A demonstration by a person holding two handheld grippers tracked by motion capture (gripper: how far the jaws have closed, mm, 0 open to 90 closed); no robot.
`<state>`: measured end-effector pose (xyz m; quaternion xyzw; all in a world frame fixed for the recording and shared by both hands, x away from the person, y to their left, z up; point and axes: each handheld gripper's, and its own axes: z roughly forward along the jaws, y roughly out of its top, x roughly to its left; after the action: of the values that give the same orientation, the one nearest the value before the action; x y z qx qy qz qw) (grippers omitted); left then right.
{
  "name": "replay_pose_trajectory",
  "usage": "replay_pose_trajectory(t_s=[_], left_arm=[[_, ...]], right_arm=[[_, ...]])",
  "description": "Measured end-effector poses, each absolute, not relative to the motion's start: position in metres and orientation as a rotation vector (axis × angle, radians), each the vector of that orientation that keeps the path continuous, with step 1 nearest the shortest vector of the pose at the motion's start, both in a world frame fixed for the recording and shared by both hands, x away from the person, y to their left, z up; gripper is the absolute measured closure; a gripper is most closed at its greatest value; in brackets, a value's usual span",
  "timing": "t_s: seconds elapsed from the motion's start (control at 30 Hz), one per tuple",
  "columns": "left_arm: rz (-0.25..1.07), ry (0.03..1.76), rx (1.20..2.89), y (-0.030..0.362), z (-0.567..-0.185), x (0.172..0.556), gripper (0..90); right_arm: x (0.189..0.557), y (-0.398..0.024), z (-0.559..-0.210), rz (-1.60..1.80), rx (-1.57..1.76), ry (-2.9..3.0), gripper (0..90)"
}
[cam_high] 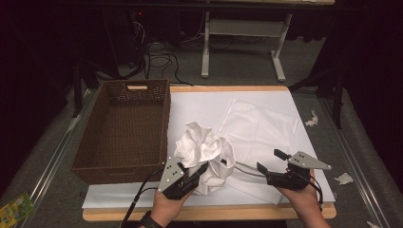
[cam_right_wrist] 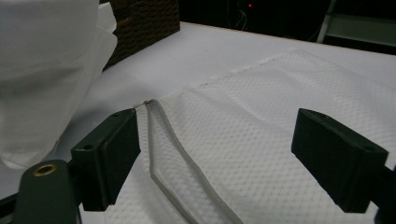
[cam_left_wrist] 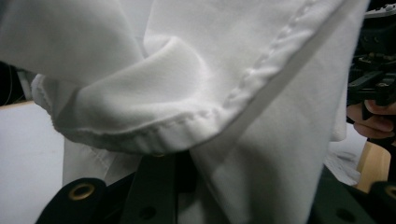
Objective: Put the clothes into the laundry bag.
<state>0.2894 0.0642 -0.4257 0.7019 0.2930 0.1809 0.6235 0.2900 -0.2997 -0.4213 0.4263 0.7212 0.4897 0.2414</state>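
Two black tools (cam_high: 202, 172) (cam_high: 268, 161) with grey three-cornered plates, brass eyelets, trailing black cables; dark wristband.

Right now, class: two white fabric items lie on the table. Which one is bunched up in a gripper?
The crumpled white cloth, gripped by the left gripper. The mesh bag lies flat, untouched, before the open right gripper.

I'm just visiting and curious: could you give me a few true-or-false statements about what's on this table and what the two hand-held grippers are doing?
1. The wicker basket holds folded cloths. False: it is empty.
2. The left hand-held gripper is at the bunched white garment. True.
3. The right hand-held gripper is clamped on the garment. False: its jaws stand open over the white mesh bag.
4. The mesh bag lies flat on the table, right of the basket. True.
5. The mesh bag's opening edge lies between the right jaws. True.
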Motion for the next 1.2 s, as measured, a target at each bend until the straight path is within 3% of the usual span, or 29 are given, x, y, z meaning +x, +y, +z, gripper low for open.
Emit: replay_pose_trajectory(t_s=[0.27, 0.43, 0.7, 1.03, 1.2], left_arm=[[0.407, 0.681, 1.647, 0.071, -0.431, 0.295, 68.2], [0.394, 0.709, 1.625, 0.079, -0.434, 0.298, 67.8], [0.404, 0.73, 1.628, 0.077, -0.436, 0.3, 67.4], [0.39, 0.721, 1.642, 0.074, -0.438, 0.3, 67.2], [0.384, 0.726, 1.635, 0.076, -0.437, 0.3, 67.2]], right_arm=[[0.318, -0.277, -0.417, 1.293, 1.176, 2.013, 21.9], [0.344, -0.272, -0.433, 1.22, 1.277, 2.014, 25.9], [0.336, -0.277, -0.455, 1.157, 1.311, 2.121, 37.0], [0.343, -0.272, -0.471, 1.044, 1.279, 2.249, 36.8], [0.343, -0.269, -0.474, 1.04, 1.265, 2.293, 46.1]])
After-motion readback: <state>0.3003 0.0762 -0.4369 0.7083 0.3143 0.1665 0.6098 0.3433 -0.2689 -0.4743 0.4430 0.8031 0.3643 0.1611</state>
